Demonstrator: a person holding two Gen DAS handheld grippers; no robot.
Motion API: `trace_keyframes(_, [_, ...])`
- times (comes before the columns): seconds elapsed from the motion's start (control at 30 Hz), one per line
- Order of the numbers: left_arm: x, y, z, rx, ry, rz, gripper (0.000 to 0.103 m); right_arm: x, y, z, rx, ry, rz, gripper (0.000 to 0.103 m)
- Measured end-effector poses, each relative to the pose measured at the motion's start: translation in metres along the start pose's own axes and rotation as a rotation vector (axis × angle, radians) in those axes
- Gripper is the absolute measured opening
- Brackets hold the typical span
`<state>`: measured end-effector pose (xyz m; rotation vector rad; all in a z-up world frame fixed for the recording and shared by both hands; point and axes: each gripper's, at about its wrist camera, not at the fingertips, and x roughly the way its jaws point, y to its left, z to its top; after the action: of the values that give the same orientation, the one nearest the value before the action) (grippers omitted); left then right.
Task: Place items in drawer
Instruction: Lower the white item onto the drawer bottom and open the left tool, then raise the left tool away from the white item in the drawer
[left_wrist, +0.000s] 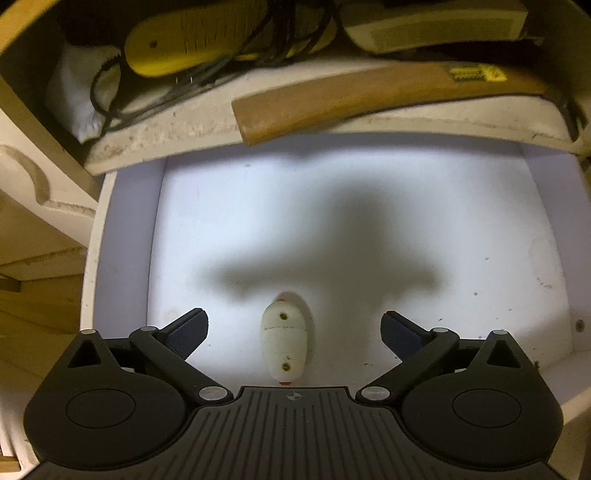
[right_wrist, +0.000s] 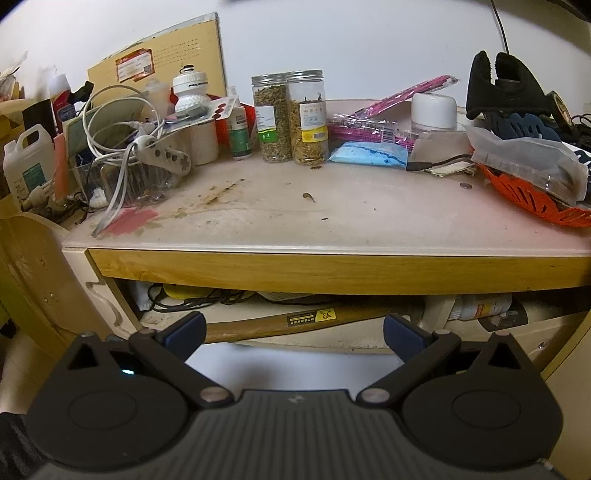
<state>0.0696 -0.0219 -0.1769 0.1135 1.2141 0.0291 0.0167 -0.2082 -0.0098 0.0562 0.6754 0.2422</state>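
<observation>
On the white drawer floor (left_wrist: 369, 229), between the wide-spread fingers of the left gripper (left_wrist: 294, 326), lies a small white plastic piece (left_wrist: 282, 343) with two screws; it looks light, stiff and smooth, best pinched across its narrow sides. Above it, a hammer (left_wrist: 369, 99) rests on the shelf. The right gripper (right_wrist: 294, 328) is also wide, empty, facing the cluttered tabletop (right_wrist: 332, 214)

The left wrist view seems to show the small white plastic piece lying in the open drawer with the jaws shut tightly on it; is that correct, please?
Not quite. The white plastic piece does lie in the open drawer, but the left gripper is open, its jaws spread wide to either side and not touching the piece. The left wrist view shows this.
</observation>
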Motion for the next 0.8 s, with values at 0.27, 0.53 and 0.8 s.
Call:
trace_keyframes(0.27, [-0.041, 0.000, 0.008, -0.013, -0.072, 0.004, 0.103, 0.001, -0.001, -0.002, 0.000, 0.013, -0.003, 0.103])
trace_keyframes(0.53, [-0.059, 0.000, 0.006, -0.036, -0.127, -0.019, 0.103, 0.002, -0.001, -0.003, -0.001, 0.027, -0.006, 0.103])
trace_keyframes(0.8, [-0.089, 0.004, -0.003, -0.042, -0.186, -0.034, 0.103, 0.002, -0.002, -0.005, -0.001, 0.040, -0.008, 0.102])
